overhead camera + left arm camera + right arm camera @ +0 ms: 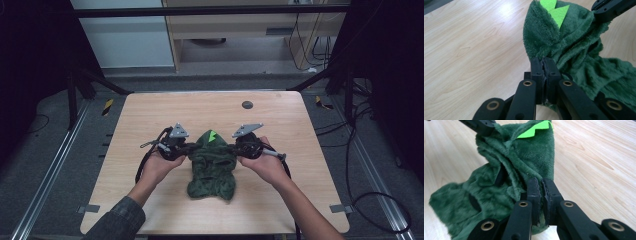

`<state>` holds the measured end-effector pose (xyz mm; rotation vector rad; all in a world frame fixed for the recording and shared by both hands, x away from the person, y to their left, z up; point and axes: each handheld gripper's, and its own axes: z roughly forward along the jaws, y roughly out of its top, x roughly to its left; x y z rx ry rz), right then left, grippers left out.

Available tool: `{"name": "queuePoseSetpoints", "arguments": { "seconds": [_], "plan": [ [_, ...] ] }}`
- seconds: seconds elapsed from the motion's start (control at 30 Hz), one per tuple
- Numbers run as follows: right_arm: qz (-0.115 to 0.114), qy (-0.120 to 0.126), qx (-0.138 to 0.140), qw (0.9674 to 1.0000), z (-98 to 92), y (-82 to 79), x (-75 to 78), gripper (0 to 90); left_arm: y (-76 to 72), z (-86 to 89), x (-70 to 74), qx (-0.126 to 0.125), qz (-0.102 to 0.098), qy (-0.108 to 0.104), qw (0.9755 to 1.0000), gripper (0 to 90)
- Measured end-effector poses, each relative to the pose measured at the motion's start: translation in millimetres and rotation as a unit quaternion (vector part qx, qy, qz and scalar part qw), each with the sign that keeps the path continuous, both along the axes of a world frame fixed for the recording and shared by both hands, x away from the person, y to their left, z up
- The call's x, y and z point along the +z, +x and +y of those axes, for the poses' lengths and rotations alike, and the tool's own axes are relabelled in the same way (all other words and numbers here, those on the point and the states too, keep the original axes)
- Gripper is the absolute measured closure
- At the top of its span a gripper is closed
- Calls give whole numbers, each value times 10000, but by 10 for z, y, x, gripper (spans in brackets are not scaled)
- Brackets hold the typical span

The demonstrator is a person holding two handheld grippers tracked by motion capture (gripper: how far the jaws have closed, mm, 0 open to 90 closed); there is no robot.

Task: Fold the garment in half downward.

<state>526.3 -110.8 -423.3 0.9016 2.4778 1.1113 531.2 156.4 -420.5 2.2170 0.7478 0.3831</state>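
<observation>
A dark green plush garment [212, 165] with bright green spikes [213, 134] lies on the middle of the wooden table [150, 115]. My left gripper [192, 148] is shut on its left edge and my right gripper [231, 148] is shut on its right edge. Between them the upper part is lifted and bunched, while the lower part rests on the table. In the left gripper view the jaws pinch the plush fabric [574, 50] and the spikes [556, 11] stand above. From the right gripper view, the same fabric [524, 162] is clamped, and the other gripper's jaw shows at top left.
A small dark round disc [247, 105] sits near the table's far edge. Metal frame legs and cables stand beyond the table on both sides. A light cabinet stands on the floor behind. Bare tabletop lies left, right and behind the garment.
</observation>
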Motion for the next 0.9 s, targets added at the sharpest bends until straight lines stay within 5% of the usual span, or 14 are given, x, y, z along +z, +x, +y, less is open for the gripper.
{"name": "queuePoseSetpoints", "arguments": {
  "seconds": [0.33,0.9],
  "plan": [
    [-68,18,95,9999,-31,-172,-74,836,-193,23,-64,-118,4,-55,9999,878],
    [-136,23,110,9998,-42,-276,-112,822,-313,37,-116,-168,-10,-146,9998,876]
  ]
}}
